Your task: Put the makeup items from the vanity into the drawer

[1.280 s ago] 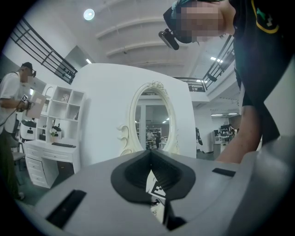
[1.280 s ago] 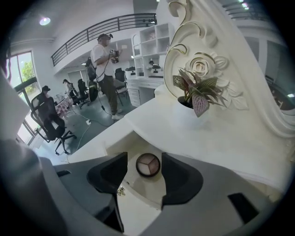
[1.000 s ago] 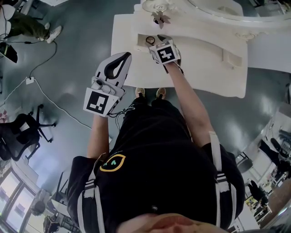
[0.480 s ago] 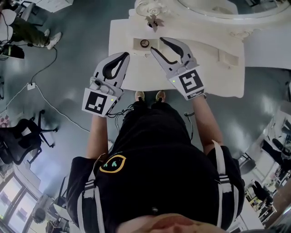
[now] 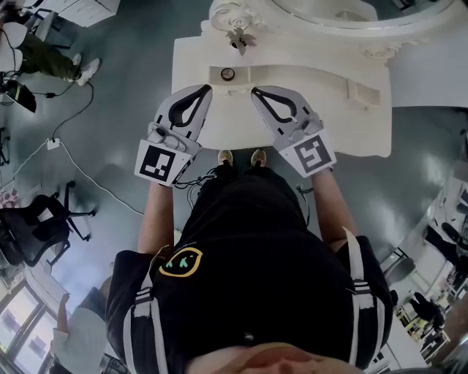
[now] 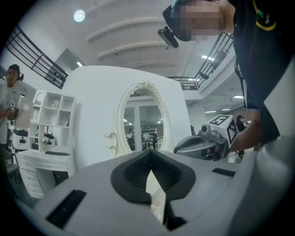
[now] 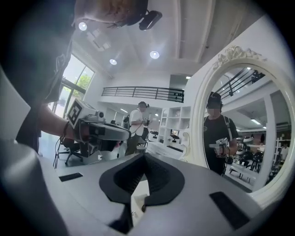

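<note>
The white vanity (image 5: 344, 124) fills the top of the head view, with its drawer (image 5: 267, 73) open along the top surface. A small round makeup item (image 5: 227, 74) lies at the drawer's left end. My left gripper (image 5: 204, 88) and right gripper (image 5: 257, 91) hang side by side over the vanity's front edge, tips just short of the drawer. Both are shut with nothing between the pads. The left gripper view shows its jaws (image 6: 150, 167) closed and the right gripper (image 6: 207, 140) beside them. In the right gripper view the jaws (image 7: 144, 159) are closed and empty too.
An oval mirror (image 5: 344, 11) with an ornate frame stands at the vanity's back, a small flower ornament (image 5: 238, 36) at its left. A raised block (image 5: 363, 93) sits on the vanity's right. An office chair (image 5: 29, 226), a floor cable (image 5: 69, 150) and a seated person (image 5: 44, 40) are at the left.
My right gripper has pulled back from the drawer toward the person and its jaws have closed. The left gripper has hardly moved.
</note>
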Demonstrator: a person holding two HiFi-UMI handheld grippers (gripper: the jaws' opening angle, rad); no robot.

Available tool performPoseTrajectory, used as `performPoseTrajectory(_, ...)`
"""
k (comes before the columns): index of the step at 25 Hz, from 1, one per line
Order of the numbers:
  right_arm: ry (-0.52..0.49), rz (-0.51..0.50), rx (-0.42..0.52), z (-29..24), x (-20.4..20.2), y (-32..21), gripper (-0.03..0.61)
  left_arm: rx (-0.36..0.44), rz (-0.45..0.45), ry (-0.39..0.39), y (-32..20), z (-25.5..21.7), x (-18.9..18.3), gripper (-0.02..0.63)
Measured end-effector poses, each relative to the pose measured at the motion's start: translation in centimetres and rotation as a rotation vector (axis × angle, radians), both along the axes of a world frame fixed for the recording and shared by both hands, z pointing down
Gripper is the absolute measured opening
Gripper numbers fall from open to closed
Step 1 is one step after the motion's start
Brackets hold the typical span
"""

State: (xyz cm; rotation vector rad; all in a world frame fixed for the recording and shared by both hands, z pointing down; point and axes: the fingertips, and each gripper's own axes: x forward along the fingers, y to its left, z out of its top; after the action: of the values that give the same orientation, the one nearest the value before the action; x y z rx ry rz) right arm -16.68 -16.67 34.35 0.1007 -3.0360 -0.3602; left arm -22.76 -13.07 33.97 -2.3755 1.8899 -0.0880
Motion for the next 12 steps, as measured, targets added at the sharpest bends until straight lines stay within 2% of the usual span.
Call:
performPoseTrajectory(6, -0.05, 0.043, -0.037, -1.1, 0.8, -0.9, 0.021, 0.001, -0.008, -0.001, -0.1, -0.3, 0.3, 0.018)
performPoseTrajectory(12, -0.062, 0.03, -0.034, -1.1, 0.9, -0.8, 0.02, 0.0, -0.014, -0.001, -0.3, 0.0, 0.6, 0.018)
